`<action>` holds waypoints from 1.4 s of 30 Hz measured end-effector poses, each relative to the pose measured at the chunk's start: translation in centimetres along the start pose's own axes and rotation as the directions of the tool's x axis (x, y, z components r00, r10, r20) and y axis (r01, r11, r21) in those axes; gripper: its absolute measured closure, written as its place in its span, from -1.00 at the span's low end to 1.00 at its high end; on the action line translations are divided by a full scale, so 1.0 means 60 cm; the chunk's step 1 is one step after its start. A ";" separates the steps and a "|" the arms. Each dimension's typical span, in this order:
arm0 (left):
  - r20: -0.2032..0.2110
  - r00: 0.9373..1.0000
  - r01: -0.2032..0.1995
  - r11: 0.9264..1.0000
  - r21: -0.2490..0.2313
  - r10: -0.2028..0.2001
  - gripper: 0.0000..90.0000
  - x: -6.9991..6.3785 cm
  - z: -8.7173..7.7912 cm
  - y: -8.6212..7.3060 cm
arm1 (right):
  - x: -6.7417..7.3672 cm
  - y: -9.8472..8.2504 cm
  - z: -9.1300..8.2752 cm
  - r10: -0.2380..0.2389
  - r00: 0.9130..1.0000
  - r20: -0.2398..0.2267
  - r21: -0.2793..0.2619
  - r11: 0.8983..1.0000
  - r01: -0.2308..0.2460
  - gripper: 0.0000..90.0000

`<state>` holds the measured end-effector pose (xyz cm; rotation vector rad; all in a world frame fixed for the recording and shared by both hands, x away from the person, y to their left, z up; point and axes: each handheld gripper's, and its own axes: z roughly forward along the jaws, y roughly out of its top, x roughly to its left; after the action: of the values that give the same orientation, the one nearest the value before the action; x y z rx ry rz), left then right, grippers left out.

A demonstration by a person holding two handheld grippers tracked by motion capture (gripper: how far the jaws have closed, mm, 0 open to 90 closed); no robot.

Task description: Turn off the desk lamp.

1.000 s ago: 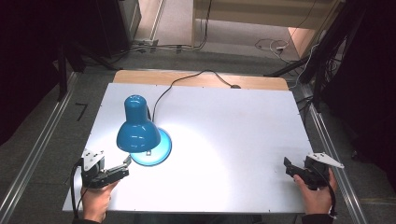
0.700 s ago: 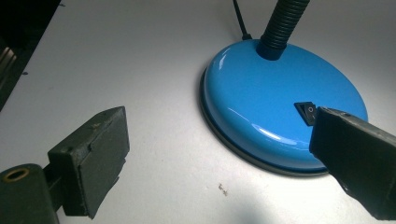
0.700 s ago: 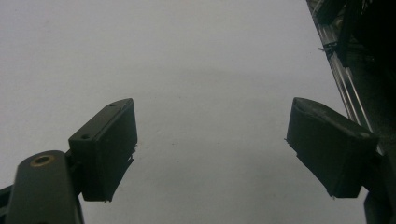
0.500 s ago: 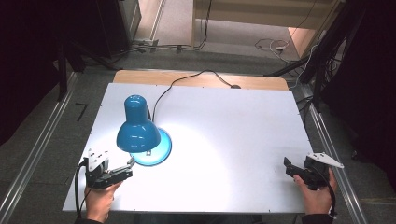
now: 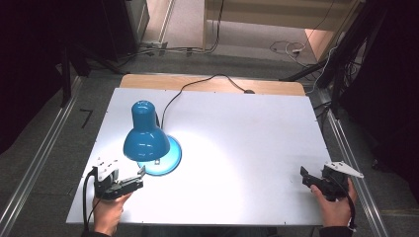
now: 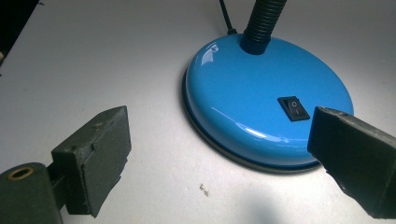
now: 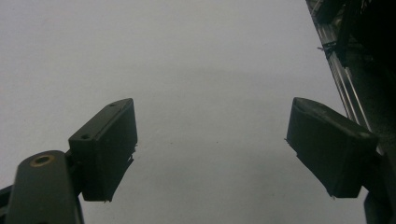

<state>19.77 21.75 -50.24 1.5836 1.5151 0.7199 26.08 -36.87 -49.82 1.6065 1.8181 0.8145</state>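
A blue desk lamp (image 5: 143, 136) stands lit at the table's left, its shade leaning over its round base (image 5: 168, 159). In the left gripper view the base (image 6: 252, 88) lies just ahead, with a black rocker switch (image 6: 293, 108) on top and a black gooseneck (image 6: 261, 21) behind. My left gripper (image 5: 138, 178) (image 6: 219, 158) is open and low on the table, its right jaw next to the base's near rim. At the table's right front, my right gripper (image 5: 305, 177) (image 7: 210, 149) is open above bare table with nothing between its jaws.
The lamp's black cord (image 5: 197, 85) runs to the table's back edge. A white tabletop (image 5: 247, 148) spreads between the two grippers. Metal rails (image 5: 341, 143) and dark floor flank the table, and a rail (image 7: 345, 84) lies close to the right gripper.
My left gripper has slid to the right, closer to the lamp's base. The right gripper and the lamp have stayed put.
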 end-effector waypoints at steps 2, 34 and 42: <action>0.003 1.000 -0.012 1.000 0.003 0.012 -0.84 -0.001 0.000 0.000 | 0.000 0.000 0.000 0.000 1.000 0.001 0.000 1.000 0.000 -0.67; 0.020 0.993 -0.114 0.993 -0.010 0.114 -0.04 -0.042 0.025 -0.009 | 0.001 0.000 0.001 0.001 1.000 0.003 0.000 1.000 -0.001 -0.66; 0.033 0.991 -0.128 0.991 -0.025 0.129 0.17 -0.045 0.023 -0.008 | 0.002 0.000 0.002 -0.001 1.000 0.002 0.002 1.000 0.001 -0.66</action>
<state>20.38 18.85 -51.02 1.6794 1.3847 0.7746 26.15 -36.74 -49.89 1.6065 1.8183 0.8105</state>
